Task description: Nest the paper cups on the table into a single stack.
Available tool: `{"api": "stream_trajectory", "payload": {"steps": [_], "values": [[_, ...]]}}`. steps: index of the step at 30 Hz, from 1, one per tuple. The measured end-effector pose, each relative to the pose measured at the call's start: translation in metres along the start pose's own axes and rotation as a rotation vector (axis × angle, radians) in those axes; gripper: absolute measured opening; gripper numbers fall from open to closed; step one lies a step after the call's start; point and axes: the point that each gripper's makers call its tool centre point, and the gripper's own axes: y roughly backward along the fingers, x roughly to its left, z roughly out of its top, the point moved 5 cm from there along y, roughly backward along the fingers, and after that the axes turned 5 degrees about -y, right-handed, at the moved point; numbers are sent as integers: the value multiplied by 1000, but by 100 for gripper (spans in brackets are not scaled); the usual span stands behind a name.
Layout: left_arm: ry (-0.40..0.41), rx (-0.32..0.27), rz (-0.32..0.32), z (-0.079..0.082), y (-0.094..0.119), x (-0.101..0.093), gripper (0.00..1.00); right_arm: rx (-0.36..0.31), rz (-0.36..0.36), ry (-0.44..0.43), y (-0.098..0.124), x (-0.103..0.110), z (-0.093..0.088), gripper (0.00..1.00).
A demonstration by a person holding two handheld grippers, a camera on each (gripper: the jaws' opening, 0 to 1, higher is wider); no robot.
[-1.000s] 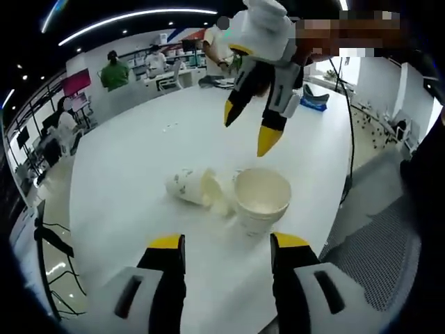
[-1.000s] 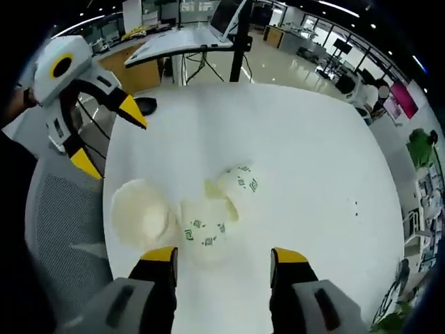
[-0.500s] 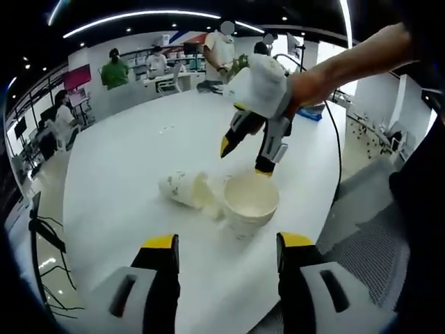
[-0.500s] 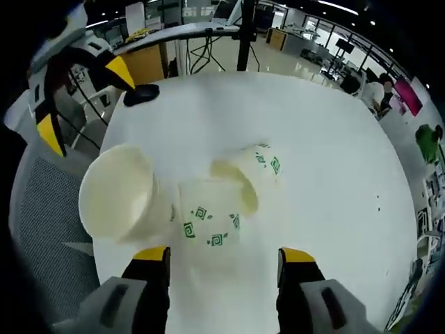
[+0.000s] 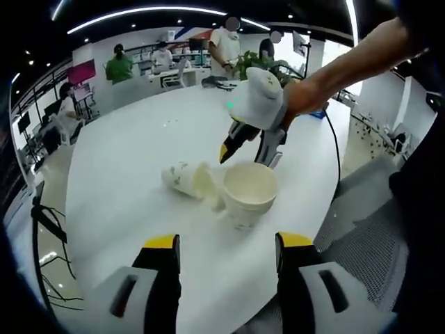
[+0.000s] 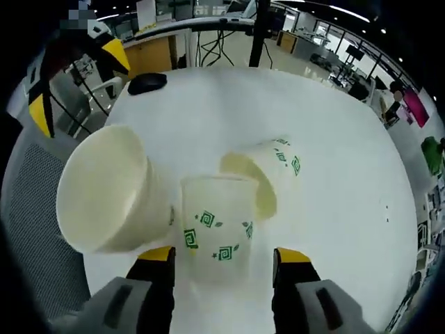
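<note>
Three paper cups crowd together on the white table (image 5: 118,160). A plain cup (image 5: 250,189) (image 6: 104,188) stands mouth up. Beside it a cup with green marks (image 5: 186,179) (image 6: 271,174) lies on its side. A third green-marked cup (image 6: 212,223) stands between them, close in the right gripper view and hidden in the left one. My right gripper (image 6: 224,255) (image 5: 247,156) is open, low over the cluster, its jaws on either side of that third cup. My left gripper (image 5: 228,241) (image 6: 76,85) is open, held back from the cups toward the table edge.
A black mouse-like object (image 6: 146,82) lies on the table beyond the cups. A grey mesh chair (image 6: 35,209) (image 5: 375,243) stands at the table's near edge. A black cable (image 5: 339,153) runs over the rim. Several people (image 5: 119,66) are at desks far behind.
My right gripper has come down and forward onto the cluster, so the standing green-marked cup now sits between its jaws. My left gripper has barely shifted. The cups have not moved.
</note>
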Motion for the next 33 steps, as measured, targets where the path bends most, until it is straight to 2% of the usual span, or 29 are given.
{"api": "stream_trajectory", "payload": {"steps": [3,5,7,12,21,33], "values": [[-1,10,-2,-2,2,-2,53,-7,8,7,-1,3,1,50],[-2,18,-3,-6,1,0,53,11,21,27,-3,7,-1,41],[-4,19,-1,-3,4,-2,53,14,17,41,-3,7,-2,37],[-9,19,0,-2,5,0,52,4,38,30,-4,5,-4,36],[-27,19,-16,1,-1,-4,51,17,46,42,-2,1,-23,35],[-55,17,-39,11,-8,-10,51,-16,-9,-70,23,8,-51,35]]}}
